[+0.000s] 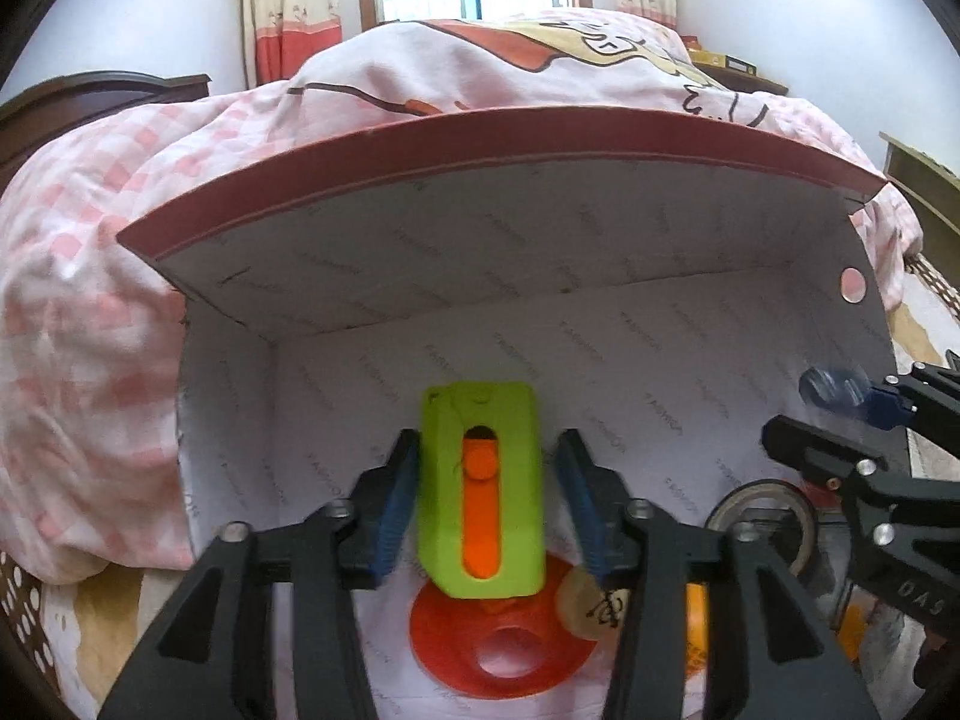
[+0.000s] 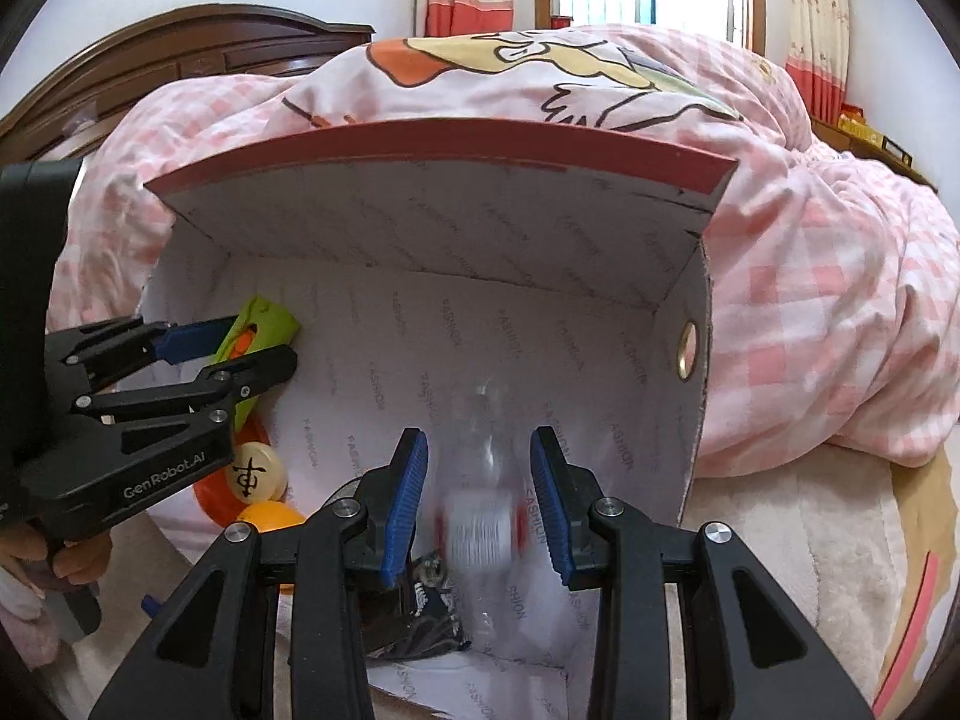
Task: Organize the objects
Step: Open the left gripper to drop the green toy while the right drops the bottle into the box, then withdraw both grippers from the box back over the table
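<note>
Both grippers working over open box (image 1: pixel 540 252), lid propped against pink quilt (image 1: pixel 90 330).

Left gripper (image 1: pixel 486 504): jaws apart, straddling green-and-orange block (image 1: pixel 480 492), gaps on both sides; block apparently dropping or just let go into box.

Right gripper (image 2: pixel 480 504): jaws apart around clear bottle (image 2: pixel 480 534), blurred, seemingly falling free.

Already lying inside: orange ring (image 1: pixel 504 648), marked round token (image 2: pixel 255 471), orange ball (image 2: pixel 270 516), tape roll (image 1: pixel 762 516), dark packet (image 2: pixel 420 612).

Judging task well along. Remaining loose items, if any: not showing.
</note>
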### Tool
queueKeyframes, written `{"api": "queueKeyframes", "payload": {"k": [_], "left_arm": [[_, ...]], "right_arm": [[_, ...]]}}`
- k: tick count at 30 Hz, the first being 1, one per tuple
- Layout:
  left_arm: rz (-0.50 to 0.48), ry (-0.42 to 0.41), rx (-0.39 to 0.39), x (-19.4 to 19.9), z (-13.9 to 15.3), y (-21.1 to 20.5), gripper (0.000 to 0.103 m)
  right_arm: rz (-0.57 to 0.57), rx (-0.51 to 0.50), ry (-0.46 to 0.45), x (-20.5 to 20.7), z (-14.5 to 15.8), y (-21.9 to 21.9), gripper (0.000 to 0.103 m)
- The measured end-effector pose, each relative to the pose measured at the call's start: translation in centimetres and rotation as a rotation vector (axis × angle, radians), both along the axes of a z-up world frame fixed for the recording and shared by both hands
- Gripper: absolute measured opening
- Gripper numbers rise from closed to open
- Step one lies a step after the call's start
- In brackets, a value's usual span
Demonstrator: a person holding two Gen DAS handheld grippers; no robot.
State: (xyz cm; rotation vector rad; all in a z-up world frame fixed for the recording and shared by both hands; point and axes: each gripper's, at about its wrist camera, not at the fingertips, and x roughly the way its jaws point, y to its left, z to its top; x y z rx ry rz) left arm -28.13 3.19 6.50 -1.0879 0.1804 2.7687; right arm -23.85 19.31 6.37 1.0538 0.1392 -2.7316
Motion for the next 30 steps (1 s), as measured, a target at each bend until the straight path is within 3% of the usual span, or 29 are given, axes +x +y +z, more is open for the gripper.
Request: {"api": "queueKeyframes", "payload": {"k": [1, 7, 18, 30], "left_arm": [[0.004, -0.005, 0.0, 0.0, 0.0, 0.1, 0.059], [0.011, -0.011, -0.019, -0.1, 0.0, 0.7, 0.059], [0.016, 0.003, -0.015, 0.6, 1.2, 0.9, 0.059], [0.006, 0.006, 0.043, 3.3, 3.2, 0.4, 0.059]], "right_arm": [[-0.001, 0.005, 0.001, 0.0, -0.1, -0.1, 0.04], [-0.009, 0.01, 0.016, 0.3, 0.1, -0.1, 0.047], [-0.027, -0.041, 0.053, 1.4, 1.3, 0.7, 0.048], [-0.004, -0.098, 0.089, 4.6, 2.6, 0.0, 0.049]]}}
